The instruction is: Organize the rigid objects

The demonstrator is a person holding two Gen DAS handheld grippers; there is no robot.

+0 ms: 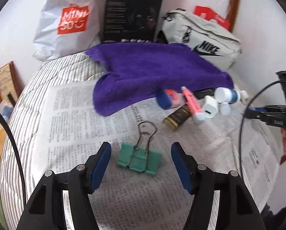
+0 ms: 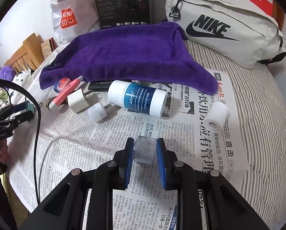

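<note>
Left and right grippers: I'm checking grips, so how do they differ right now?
The left gripper is open, its jaws clear of the green binder clip lying between them; the right gripper is shut on a small clear container. Both have blue pads and point down at the newspaper.

Behind the purple towel (image 2: 123, 57), a white plastic bag (image 2: 70, 9) is showing "MINISO", a grey waist bag (image 2: 229, 30) "NIKE"; the newspaper (image 2: 217, 76) is reading "A05".
</note>
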